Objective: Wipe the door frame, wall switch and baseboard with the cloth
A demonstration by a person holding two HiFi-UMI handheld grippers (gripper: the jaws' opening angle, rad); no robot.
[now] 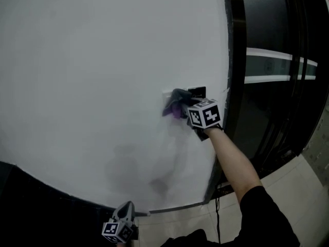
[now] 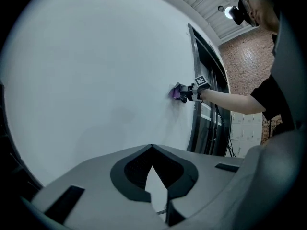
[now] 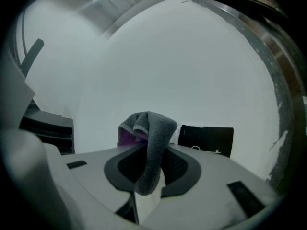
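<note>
In the head view my right gripper (image 1: 185, 108) is held up against the white wall (image 1: 92, 76), shut on a grey and purple cloth (image 1: 175, 107). The cloth presses on the wall at a white switch plate (image 1: 167, 93), beside a black wall panel (image 1: 197, 91). The right gripper view shows the cloth (image 3: 149, 138) draped over the jaws, with the black panel (image 3: 206, 140) just to its right. The black door frame (image 1: 234, 60) runs up right of the panel. My left gripper (image 1: 125, 212) hangs low near the baseboard (image 1: 175, 207); its jaws (image 2: 152, 148) meet at the tips, holding nothing.
Dark glass with pale horizontal bands (image 1: 272, 66) fills the doorway. A black cable (image 1: 217, 210) trails down by the frame's foot onto pale floor tiles (image 1: 303, 189). A dark surface (image 1: 25, 205) lies at lower left. A brick wall (image 2: 244, 56) stands beyond the door.
</note>
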